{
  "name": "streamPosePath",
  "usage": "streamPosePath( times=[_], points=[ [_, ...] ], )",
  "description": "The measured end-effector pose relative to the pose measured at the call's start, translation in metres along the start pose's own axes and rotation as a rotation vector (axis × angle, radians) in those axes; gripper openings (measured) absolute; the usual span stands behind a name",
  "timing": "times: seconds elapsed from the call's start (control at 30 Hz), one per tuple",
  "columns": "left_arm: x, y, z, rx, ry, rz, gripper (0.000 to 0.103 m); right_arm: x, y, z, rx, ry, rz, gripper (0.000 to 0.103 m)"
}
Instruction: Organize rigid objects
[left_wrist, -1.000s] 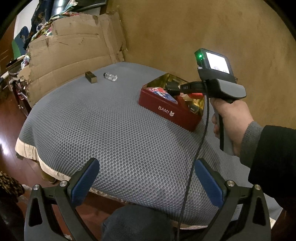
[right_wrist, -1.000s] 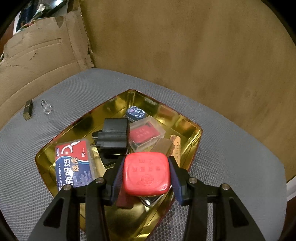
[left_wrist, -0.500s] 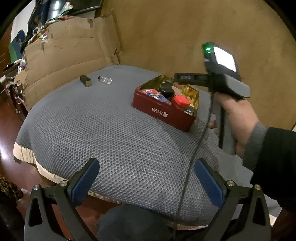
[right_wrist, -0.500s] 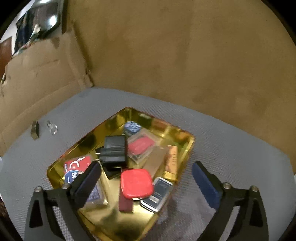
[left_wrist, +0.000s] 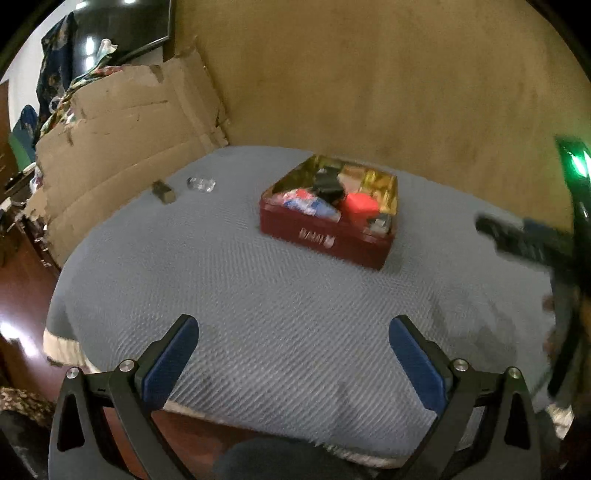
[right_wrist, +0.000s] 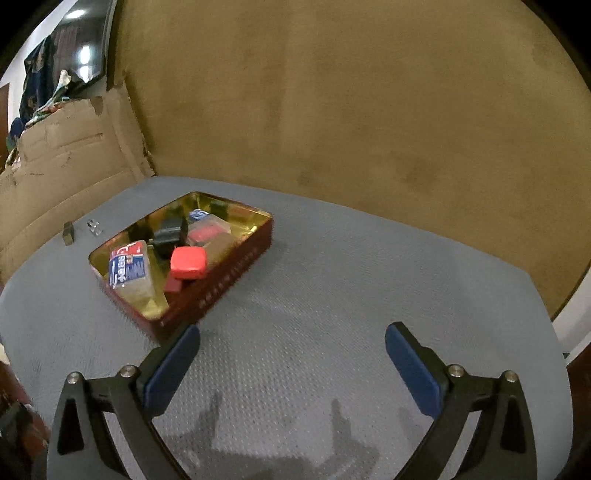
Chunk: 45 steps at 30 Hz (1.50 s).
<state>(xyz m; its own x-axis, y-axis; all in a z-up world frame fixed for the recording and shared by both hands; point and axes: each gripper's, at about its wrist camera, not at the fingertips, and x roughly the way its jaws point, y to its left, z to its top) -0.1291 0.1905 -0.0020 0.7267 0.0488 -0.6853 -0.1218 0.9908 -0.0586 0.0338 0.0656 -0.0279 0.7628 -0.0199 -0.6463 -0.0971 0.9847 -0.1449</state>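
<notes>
Red, the flat case (right_wrist: 187, 262) lies inside the gold-lined tin (right_wrist: 258, 214) at middle left, among the other small items. My right gripper (right_wrist: 291, 363) is wide open and empty, its jaws just opened; my left gripper (left_wrist: 291, 354) is also released, with nothing between.

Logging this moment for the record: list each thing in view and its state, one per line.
Red tin: open, no lid, holding items.
Red case: lying in the tin.
Right gripper: open, empty.
Left gripper: open, empty.
Small clear bottle: on its side, outside the tin.
</notes>
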Motion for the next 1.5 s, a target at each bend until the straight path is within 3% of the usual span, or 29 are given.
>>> streamPosePath(
  times=[0.2,0.4,0.53,0.77,1.0,1.13,1.5],
  points=[
    [0.014,-0.036,0.047,0.117,-0.054,0.017,0.102,-0.027,-0.03,-0.019,0.065,-0.015,0.016,0.103],
    [0.029,-0.064,0.073,0.113,-0.039,0.075,0.102,-0.046,-0.064,-0.038,0.142,-0.012,0.015,0.103],
    [0.032,-0.076,0.072,0.121,-0.036,0.092,0.102,-0.058,-0.072,-0.03,0.125,-0.041,-0.01,0.103],
    [0.025,-0.083,0.063,0.119,-0.019,0.095,0.102,-0.072,-0.069,-0.006,0.136,-0.076,0.02,0.103],
    [0.016,-0.081,0.063,0.11,-0.024,0.096,0.102,-0.074,-0.065,-0.005,0.152,-0.062,0.024,0.103],
    [0.01,-0.079,0.06,0.102,-0.057,0.148,0.103,-0.077,-0.058,-0.004,0.136,-0.055,0.023,0.103],
    [0.007,-0.072,0.055,0.095,-0.051,0.145,0.103,-0.082,-0.048,-0.003,0.113,-0.055,0.019,0.103]
  ],
)
